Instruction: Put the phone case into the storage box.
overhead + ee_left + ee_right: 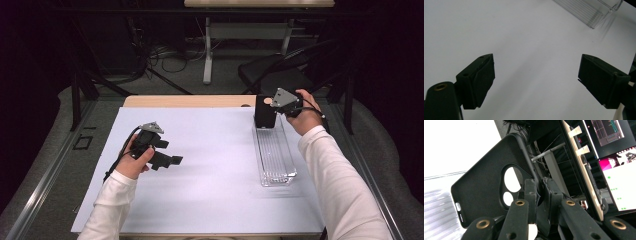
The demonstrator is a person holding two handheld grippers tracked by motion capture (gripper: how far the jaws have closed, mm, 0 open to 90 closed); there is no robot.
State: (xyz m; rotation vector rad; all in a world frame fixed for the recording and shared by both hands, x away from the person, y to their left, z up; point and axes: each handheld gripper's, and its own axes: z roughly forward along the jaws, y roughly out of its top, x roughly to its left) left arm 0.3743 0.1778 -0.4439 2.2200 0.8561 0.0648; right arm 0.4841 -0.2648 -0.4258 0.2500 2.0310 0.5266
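Right gripper [539, 192] pinches phone case [484, 192] upright.

Overhead forward-down view, two close gripper-mounted views

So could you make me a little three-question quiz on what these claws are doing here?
1. True or false: the left claw is holding something.
2. What does the right claw grip? A) a black phone case B) a cup C) a pen
3. The phone case is held above the far end of which container?

Key:
1. False; its jaws stand wide apart over the white table.
2. A.
3. The clear plastic tray.
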